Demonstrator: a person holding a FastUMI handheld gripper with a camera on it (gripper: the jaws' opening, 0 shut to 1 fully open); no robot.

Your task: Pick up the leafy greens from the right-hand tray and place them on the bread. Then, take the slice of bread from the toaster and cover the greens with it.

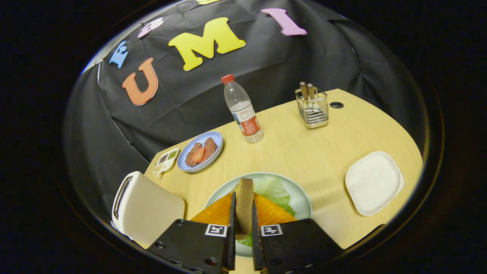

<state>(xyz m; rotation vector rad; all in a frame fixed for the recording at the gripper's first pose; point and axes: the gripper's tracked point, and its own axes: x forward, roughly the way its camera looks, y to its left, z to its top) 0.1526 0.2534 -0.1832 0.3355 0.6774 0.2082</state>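
Bread slice (244,203) stands on edge, clamped between the fingers of the tongs (242,224), above the pale green plate (302,198) where the leafy greens (274,190) lie. Beside the plate sits the white toaster (146,207); an empty white tray (373,182) lies on the tabletop (304,152). Farther off, a blue plate (217,150) holds brown pieces and a red slice, near a water bottle (243,110) and a wire caddy (312,108) with two handles.

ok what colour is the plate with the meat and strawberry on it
Light blue; the plate shows best in the gripper view, beyond the toaster.
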